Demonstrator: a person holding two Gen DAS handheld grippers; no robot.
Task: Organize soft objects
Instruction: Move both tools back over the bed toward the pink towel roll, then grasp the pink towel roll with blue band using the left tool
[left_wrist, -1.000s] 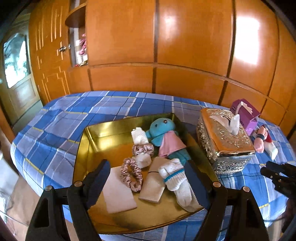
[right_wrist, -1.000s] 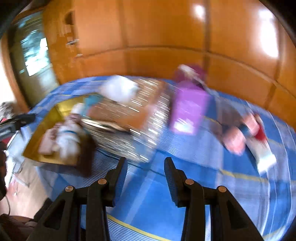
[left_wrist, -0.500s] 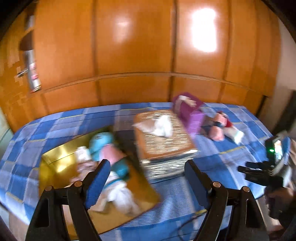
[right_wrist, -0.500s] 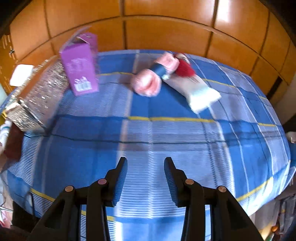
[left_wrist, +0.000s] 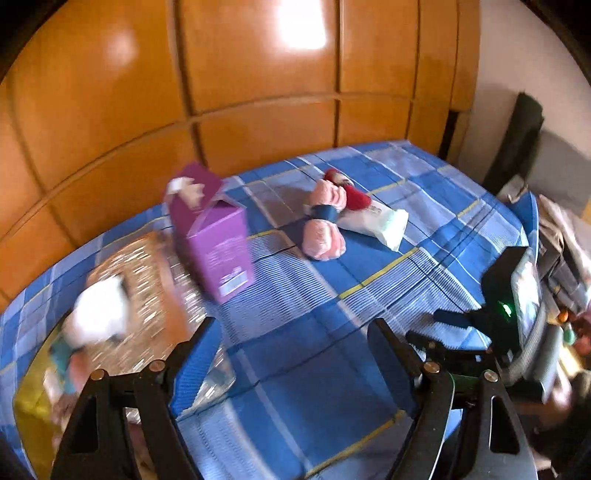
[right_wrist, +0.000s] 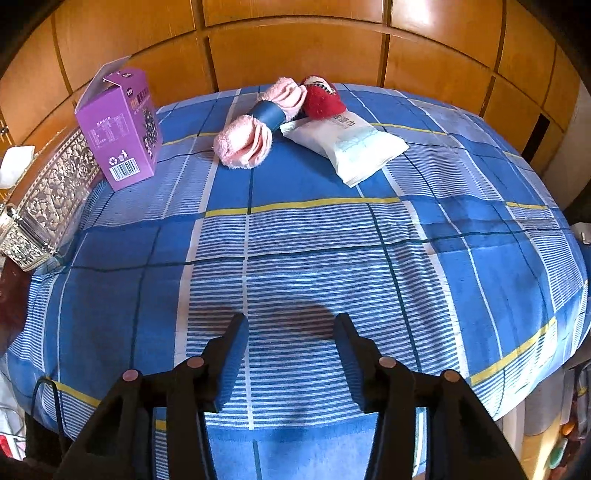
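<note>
A pink fuzzy sock bundle (right_wrist: 255, 129) (left_wrist: 325, 225) with a blue band lies at the far side of the blue plaid cloth. A red plush toy (right_wrist: 321, 99) (left_wrist: 354, 195) and a white wipes packet (right_wrist: 351, 147) (left_wrist: 380, 221) touch it. My right gripper (right_wrist: 291, 321) hovers over bare cloth well short of them; its jaws are opening with nothing between them. My left gripper (left_wrist: 291, 332) is wide, closing slightly, and empty above the cloth. The right gripper (left_wrist: 421, 325) also shows at the right of the left wrist view.
A purple carton (right_wrist: 122, 129) (left_wrist: 218, 240) stands left of the socks, beside an ornate silver tissue box (right_wrist: 48, 199) (left_wrist: 147, 295). A gold tray (left_wrist: 29, 417) with blurred soft items sits at the far left. Orange wooden cabinets back the table, whose front edge (right_wrist: 332, 424) is close.
The left wrist view has swung right, from over the gold tray to the socks' side of the table. The right gripper's jaws have widened and it has settled lower over the cloth.
</note>
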